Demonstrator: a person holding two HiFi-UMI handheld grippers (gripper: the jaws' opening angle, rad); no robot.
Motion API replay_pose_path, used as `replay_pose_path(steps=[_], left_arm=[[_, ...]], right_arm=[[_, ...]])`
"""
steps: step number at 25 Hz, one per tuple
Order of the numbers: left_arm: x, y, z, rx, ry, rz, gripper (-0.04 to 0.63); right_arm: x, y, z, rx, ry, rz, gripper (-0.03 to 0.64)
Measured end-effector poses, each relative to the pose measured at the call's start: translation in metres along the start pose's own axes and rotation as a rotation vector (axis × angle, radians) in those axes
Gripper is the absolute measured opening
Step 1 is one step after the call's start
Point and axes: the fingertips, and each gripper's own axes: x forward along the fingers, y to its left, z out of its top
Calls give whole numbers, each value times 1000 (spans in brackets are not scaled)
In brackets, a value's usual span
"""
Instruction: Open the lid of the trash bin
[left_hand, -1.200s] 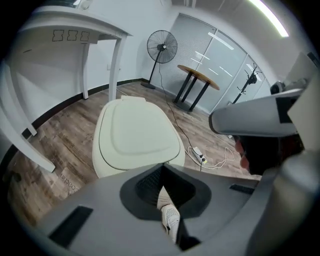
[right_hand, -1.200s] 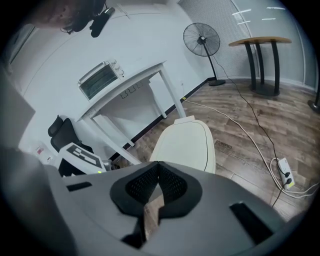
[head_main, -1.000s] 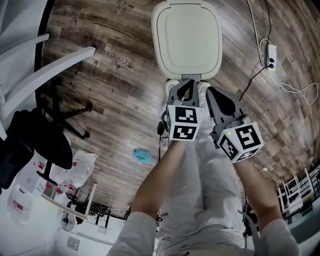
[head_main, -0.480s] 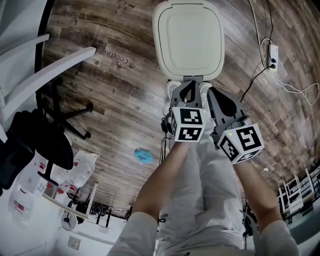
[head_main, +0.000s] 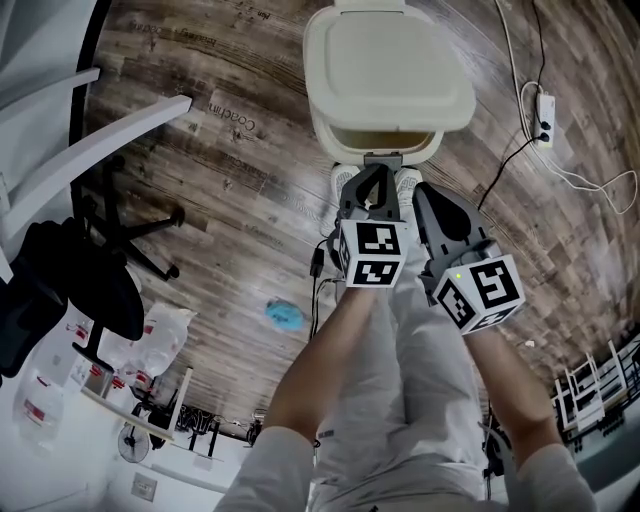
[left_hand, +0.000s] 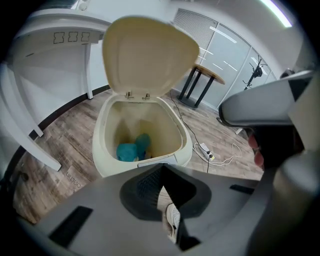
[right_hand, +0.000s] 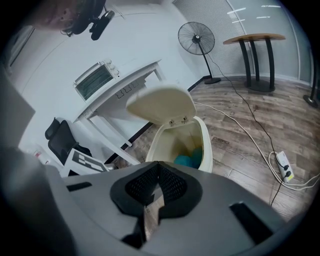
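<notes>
The lid (left_hand: 150, 55) of the trash bin (left_hand: 100, 150) stands raised. The left claw (head_main: 377, 168) and right claw (head_main: 419, 185) are both closed, holding nothing.

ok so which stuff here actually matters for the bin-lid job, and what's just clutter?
Job:
- trash bin
- its lid, raised
- left hand-held gripper and right hand-held gripper, both shut on nothing

Lying about:
- blue wad on the floor
- power strip
- office chair
- fan
</notes>
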Motion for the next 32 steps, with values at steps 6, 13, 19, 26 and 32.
replay_pose_path(steps=[6,13,19,26,32], left_arm=[[-2,-1,8,-5,-30,-31,-2],[-72,-7,78,73,-239,-12,-2],[-202,-19,183,143,-474,57,-2],[-383,-65,282,157,-723,98,-2],[-521,-101,323,199,-880,158,-2]], right_arm=[[-11,2,7,9,-17,-4,17],[-65,13,62,-35,-91,-16,17],[-162,36,162,-96,-266,-53,17],[-295,69,258,-159,-467,-83,17],[-386,113,298,-231,-574,-45,17]])
